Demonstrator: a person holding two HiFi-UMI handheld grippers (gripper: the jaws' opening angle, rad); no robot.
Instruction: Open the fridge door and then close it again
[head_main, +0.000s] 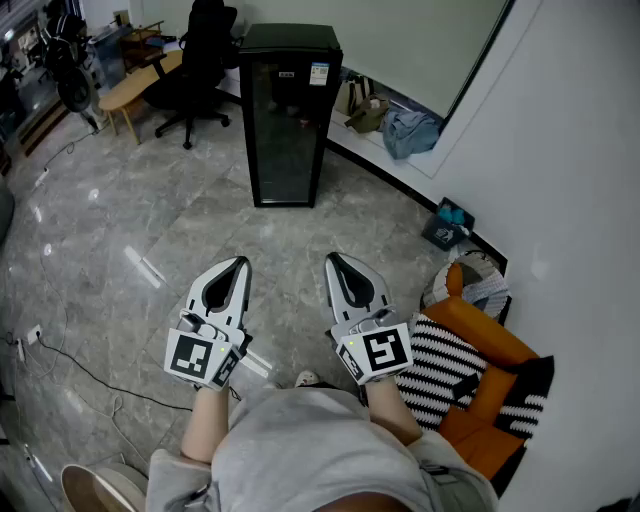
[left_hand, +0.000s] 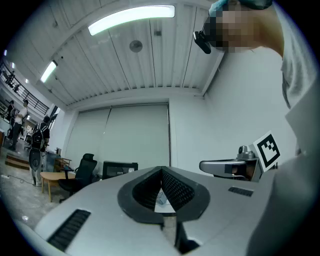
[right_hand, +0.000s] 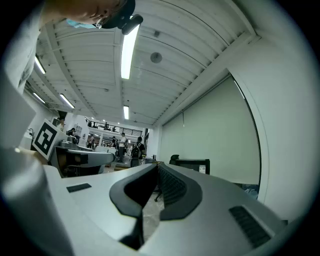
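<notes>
A tall black fridge (head_main: 288, 115) with a dark glass door stands closed against the far wall, some way ahead of me. Only its top shows in the left gripper view, as the fridge (left_hand: 120, 169), and in the right gripper view, as the fridge (right_hand: 191, 164). My left gripper (head_main: 240, 263) is held in front of my body, shut, with nothing in it. My right gripper (head_main: 331, 260) sits beside it, jaw tips together, also empty. Both point level toward the fridge and are well short of it.
A black office chair (head_main: 200, 60) and a wooden table (head_main: 135, 85) stand left of the fridge. An orange seat with a striped cushion (head_main: 455, 375) is at my right, by the white wall. Bags (head_main: 410, 130) lie by the far wall. Cables (head_main: 70, 360) run over the floor at left.
</notes>
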